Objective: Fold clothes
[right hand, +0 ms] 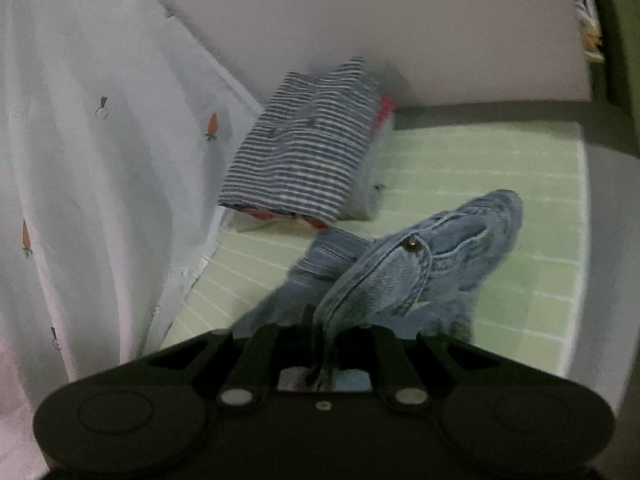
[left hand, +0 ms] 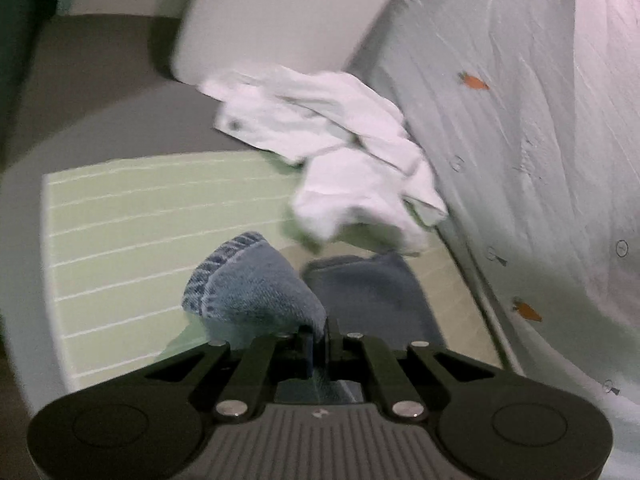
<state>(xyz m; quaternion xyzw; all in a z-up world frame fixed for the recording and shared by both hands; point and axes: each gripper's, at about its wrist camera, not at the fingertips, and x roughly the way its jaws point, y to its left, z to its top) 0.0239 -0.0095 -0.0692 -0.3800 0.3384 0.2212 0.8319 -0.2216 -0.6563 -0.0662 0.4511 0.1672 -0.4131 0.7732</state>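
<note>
Blue denim jeans (right hand: 420,256), green white-lined mat (left hand: 160,216), navy-and-white striped shirt (right hand: 304,152)

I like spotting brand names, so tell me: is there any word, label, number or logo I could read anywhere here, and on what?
No readable text in either view.
Left gripper: a small pale mark on its body, too small to read.
Denim garment: only a metal rivet, no legible label.
White curtain: printed carrots and small round motifs, no letters.
Striped folded clothes and white garment: no tags visible.
</note>
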